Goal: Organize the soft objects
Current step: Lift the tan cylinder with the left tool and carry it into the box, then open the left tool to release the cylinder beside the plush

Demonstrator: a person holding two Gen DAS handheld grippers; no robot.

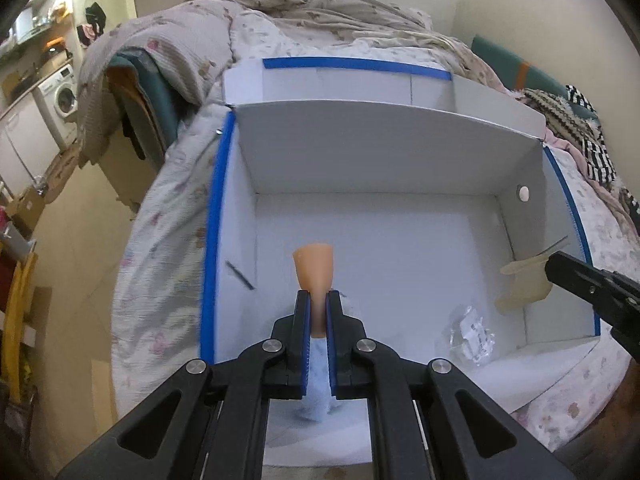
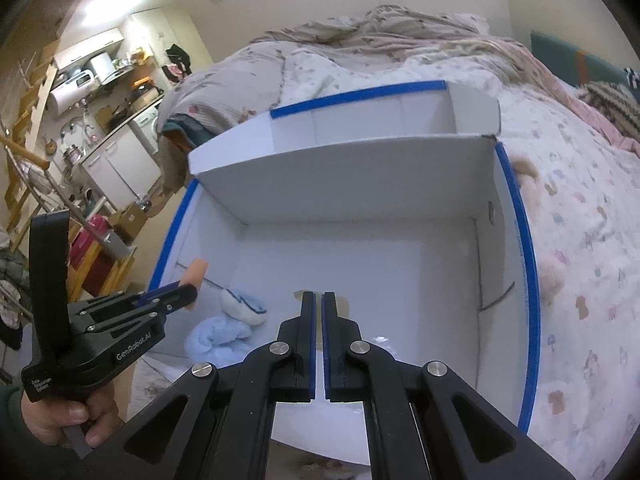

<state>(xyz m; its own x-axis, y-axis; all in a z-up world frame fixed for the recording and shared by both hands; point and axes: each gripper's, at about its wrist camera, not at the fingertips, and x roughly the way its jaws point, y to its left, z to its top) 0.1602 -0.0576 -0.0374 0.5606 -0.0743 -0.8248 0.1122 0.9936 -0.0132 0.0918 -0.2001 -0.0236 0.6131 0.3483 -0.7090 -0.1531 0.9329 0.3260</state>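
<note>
On a floral-quilted bed [image 1: 168,200], a white box [image 1: 360,152] fills mid-frame, where the left gripper [image 1: 318,300] clamps an orange piece [image 1: 314,268] above a blue cloth [image 2: 218,336] and the right gripper [image 2: 318,300] pinches a beige glove [image 1: 520,284].

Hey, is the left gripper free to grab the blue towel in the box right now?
Probably not yet. The left gripper is shut on an orange piece, so its jaws are occupied. The blue towel lies uncovered just below it in the box.

box floor [image 2: 360,256] centre free | blue towel [image 2: 218,338] near-left corner
</note>
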